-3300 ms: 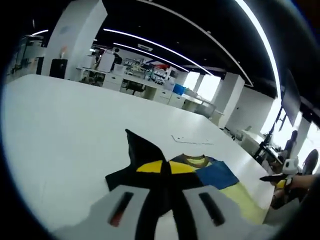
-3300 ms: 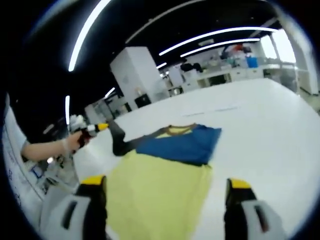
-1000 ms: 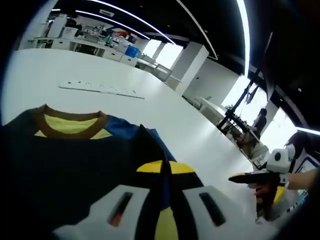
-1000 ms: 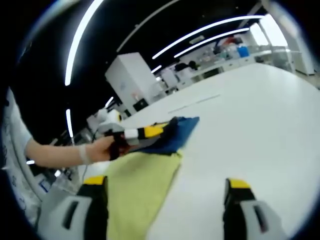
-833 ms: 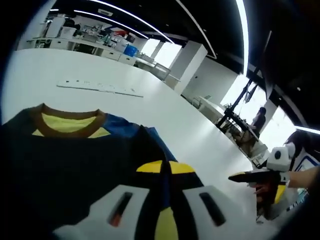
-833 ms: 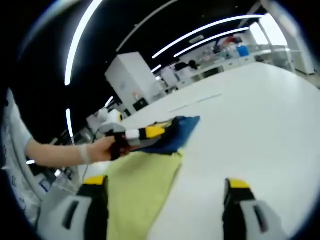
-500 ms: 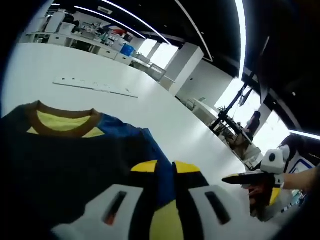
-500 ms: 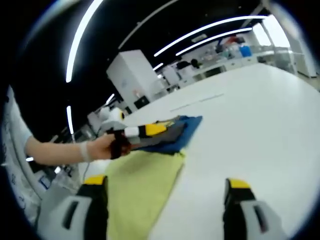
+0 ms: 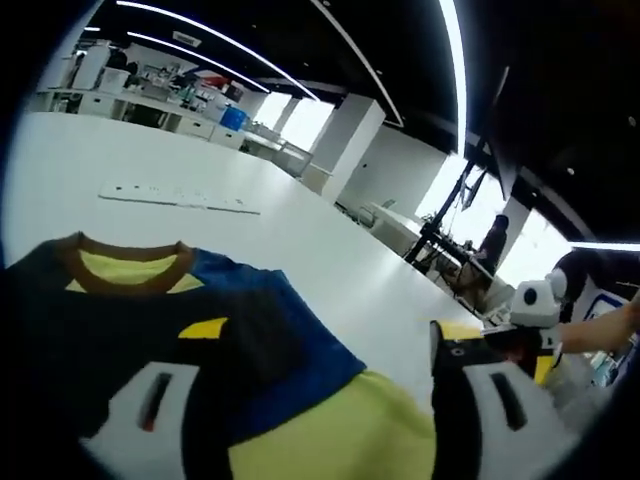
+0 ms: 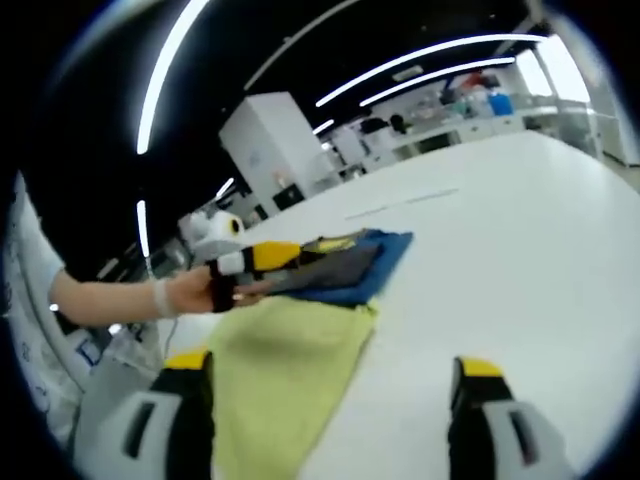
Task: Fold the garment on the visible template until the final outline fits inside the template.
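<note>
The left hand-held gripper (image 9: 320, 385) has let go of the garment (image 9: 190, 330), jaws now apart; the right hand-held gripper (image 10: 325, 395) stays spread wide.

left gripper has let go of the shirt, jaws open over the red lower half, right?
Not quite: the lower half is yellow, not red. The left gripper view shows the left gripper with its jaws apart over the shirt, whose lower part is yellow.

The left gripper view sits low and close over the garment (image 9: 200, 330); the right gripper view looks from farther back — both share garment and white table (image 10: 520, 260).
</note>
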`<state>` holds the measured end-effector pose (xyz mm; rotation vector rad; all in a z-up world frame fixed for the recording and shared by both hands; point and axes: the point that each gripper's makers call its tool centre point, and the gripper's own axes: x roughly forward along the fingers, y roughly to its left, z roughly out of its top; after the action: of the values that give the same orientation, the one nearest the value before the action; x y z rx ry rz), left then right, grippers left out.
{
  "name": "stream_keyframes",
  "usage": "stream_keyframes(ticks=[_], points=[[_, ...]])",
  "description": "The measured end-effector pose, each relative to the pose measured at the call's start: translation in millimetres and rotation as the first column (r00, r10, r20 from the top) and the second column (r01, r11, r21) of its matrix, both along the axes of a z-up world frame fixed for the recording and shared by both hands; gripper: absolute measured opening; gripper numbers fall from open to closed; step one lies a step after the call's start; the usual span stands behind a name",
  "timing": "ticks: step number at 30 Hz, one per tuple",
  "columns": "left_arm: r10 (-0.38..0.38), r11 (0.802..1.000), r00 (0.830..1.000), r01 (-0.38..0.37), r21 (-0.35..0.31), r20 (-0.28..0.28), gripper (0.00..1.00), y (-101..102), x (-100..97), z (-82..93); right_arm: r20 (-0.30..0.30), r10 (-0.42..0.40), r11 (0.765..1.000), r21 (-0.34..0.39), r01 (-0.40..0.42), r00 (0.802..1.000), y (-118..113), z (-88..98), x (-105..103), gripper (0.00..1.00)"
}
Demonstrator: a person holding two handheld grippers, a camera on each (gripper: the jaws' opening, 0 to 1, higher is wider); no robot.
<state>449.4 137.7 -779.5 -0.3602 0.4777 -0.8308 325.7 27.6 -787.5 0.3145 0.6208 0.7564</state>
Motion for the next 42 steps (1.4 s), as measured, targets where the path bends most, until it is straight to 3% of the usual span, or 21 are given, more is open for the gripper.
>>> stream_keyframes(ticks=[3, 5, 13, 28, 42], points=[[-0.005, 1.000, 1.000, 0.005, 0.023, 0.012, 0.99, 10, -3.6, 1.4, 0.013, 0.005, 1.000, -0.002, -0.005, 1.000, 2, 3.6, 2, 0.99], [-0.013, 0.999, 1.000, 0.012, 0.036, 0.013, 0.99, 14, -8.6, 6.0, 0.018, 0.009, 1.000, -0.005, -0.009, 1.000, 4, 4.8, 2, 0.99], [0.012, 0.998, 1.000, -0.014, 0.061, 0.026, 0.99, 44, -14.9, 15.3, 0.037, 0.032, 0.999, -0.016, -0.031, 0.999, 12, 12.4, 3, 0.99], [0.058, 0.993, 0.997, -0.062, 0.101, 0.048, 0.99, 98, -52.4, 23.4, 0.053, 0.058, 0.998, -0.042, -0.056, 0.997, 14, 18.2, -7, 0.99], [0.069, 0.989, 0.997, -0.074, 0.132, 0.043, 0.94, 136, -87.1, 25.7, 0.059, 0.095, 0.994, -0.058, -0.092, 0.994, 21, 22.6, -22, 0.95]])
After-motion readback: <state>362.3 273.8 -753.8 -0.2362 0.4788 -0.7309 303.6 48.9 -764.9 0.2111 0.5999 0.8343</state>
